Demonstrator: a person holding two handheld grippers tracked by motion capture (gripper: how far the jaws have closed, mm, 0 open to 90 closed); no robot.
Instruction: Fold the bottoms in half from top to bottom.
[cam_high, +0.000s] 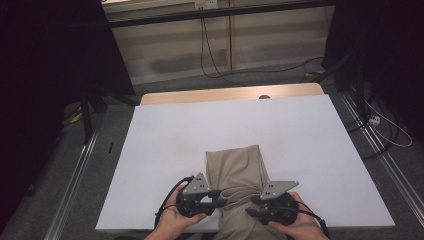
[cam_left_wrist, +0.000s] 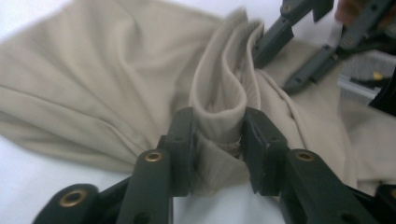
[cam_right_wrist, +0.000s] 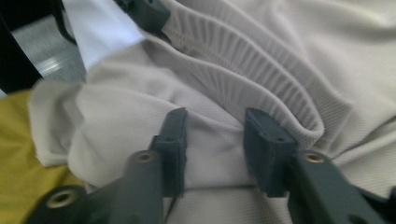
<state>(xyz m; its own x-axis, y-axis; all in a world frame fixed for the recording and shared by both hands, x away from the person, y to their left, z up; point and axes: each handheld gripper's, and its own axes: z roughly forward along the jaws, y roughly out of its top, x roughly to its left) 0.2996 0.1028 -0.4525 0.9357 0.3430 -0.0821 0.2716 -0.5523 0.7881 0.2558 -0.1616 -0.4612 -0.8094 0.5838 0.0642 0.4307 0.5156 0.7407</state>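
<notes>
White table cover (cam_high: 165, 135), beige trousers (cam_high: 235, 167) lying near its front edge, waistband end hanging over. On the left: left gripper (cam_left_wrist: 217, 140) pinching a fold of the ribbed waistband (cam_left_wrist: 224, 93); thin bite, apt to slip under any pull. On the right: right gripper (cam_right_wrist: 215, 140) part open over plain cloth, gripping nothing; risk of closing on the wrong layer.

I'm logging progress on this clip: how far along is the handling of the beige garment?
Done: the beige garment lies folded into a narrow strip on the white table. In hand: the left hand-held gripper has a fold of the ribbed waistband between its jaws; the right hand-held gripper rests open on the fabric beside it. Left: the near end is bunched and hangs over the table's edge, so any final fold looks undone.
</notes>
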